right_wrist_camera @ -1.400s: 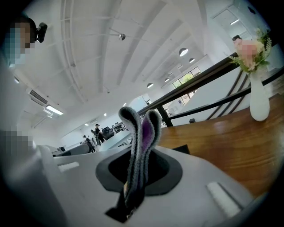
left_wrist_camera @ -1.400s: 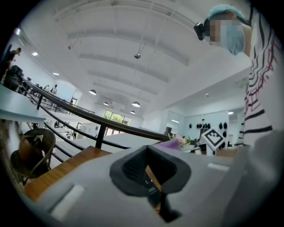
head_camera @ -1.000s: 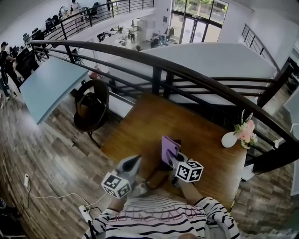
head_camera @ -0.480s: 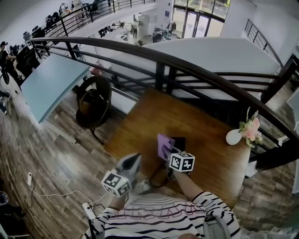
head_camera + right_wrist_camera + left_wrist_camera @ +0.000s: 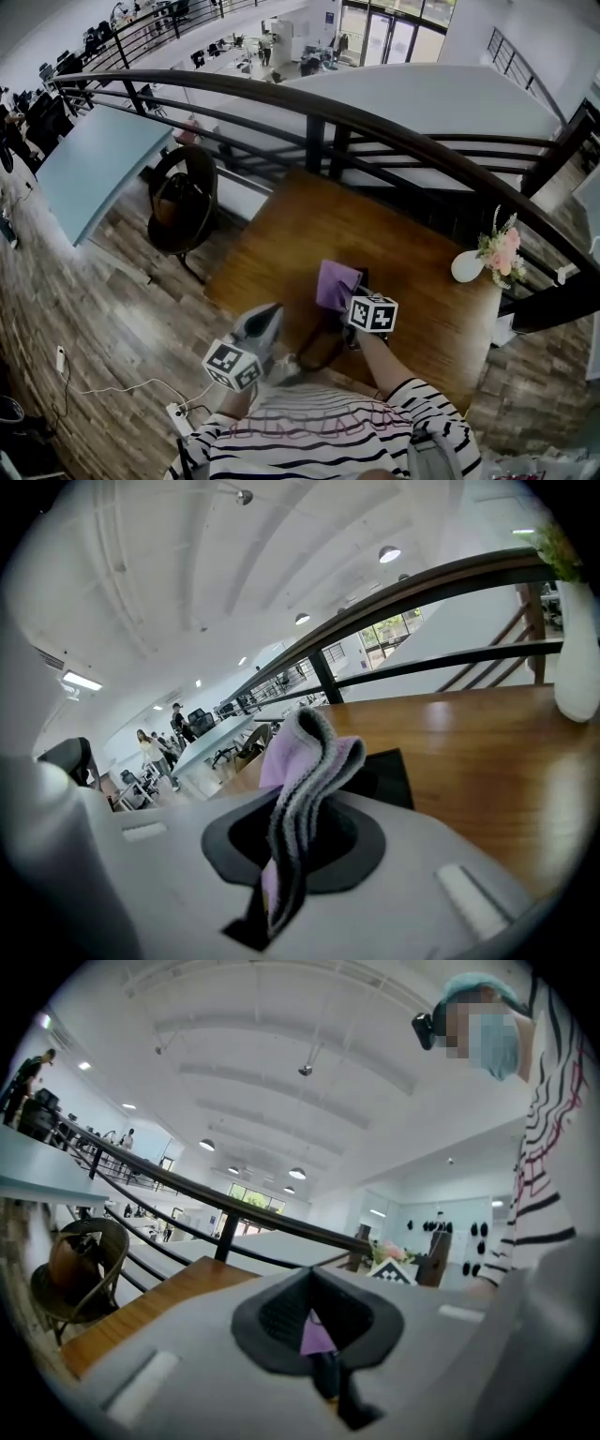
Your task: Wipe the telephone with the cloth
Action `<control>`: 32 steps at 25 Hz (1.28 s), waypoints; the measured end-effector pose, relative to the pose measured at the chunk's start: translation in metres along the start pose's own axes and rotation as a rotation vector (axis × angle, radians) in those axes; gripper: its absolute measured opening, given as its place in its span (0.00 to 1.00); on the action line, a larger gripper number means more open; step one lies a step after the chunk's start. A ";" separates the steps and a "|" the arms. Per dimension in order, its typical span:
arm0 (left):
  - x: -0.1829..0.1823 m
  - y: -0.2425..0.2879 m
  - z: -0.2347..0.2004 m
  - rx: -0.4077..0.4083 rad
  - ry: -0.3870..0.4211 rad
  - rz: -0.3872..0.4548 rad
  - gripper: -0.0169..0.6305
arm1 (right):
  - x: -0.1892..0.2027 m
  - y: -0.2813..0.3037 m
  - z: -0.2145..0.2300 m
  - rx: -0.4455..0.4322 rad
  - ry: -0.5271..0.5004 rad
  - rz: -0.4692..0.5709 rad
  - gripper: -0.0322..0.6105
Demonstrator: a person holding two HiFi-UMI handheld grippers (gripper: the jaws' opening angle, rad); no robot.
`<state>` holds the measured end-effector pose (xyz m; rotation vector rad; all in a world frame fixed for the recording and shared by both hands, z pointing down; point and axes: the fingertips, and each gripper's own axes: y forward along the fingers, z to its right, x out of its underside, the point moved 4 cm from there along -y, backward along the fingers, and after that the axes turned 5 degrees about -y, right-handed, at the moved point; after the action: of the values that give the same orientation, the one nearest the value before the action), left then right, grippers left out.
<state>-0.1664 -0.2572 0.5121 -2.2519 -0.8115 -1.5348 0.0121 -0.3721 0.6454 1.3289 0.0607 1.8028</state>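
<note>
A purple cloth [image 5: 337,283] hangs from my right gripper [image 5: 347,302], which is shut on it over the middle of the wooden table [image 5: 300,225]. In the right gripper view the cloth [image 5: 300,771] stands folded between the jaws. The black telephone [image 5: 386,775] lies flat just behind it, and in the head view only a dark edge of the telephone [image 5: 364,277] shows past the cloth. My left gripper [image 5: 272,315] is held at the table's near left edge, away from the telephone, its jaws together with nothing in them. In the left gripper view the left gripper [image 5: 315,1324] points toward the cloth.
A white vase [image 5: 465,267] with pink flowers stands at the table's right edge. A dark railing [image 5: 375,131] runs behind the table. A round chair [image 5: 183,206] stands on the floor to the left. A dark cord [image 5: 319,354] loops near the table's front edge.
The right gripper has moved a little forward and the cloth has tipped from upright down over the telephone. The left gripper has stayed near the table's front left edge.
</note>
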 end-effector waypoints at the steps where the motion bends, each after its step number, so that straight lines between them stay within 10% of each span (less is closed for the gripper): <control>1: 0.001 0.001 0.000 0.002 -0.001 0.000 0.03 | 0.000 -0.003 0.005 0.015 0.000 -0.001 0.11; 19: 0.010 0.018 0.021 0.055 -0.004 -0.023 0.03 | 0.006 -0.074 0.098 0.249 0.022 0.009 0.11; 32: 0.016 0.010 0.041 0.027 -0.003 0.001 0.03 | -0.004 -0.083 -0.014 -0.111 0.029 0.129 0.11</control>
<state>-0.1253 -0.2394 0.5117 -2.2358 -0.8265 -1.5115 0.0512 -0.3177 0.5948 1.2524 -0.1101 1.9056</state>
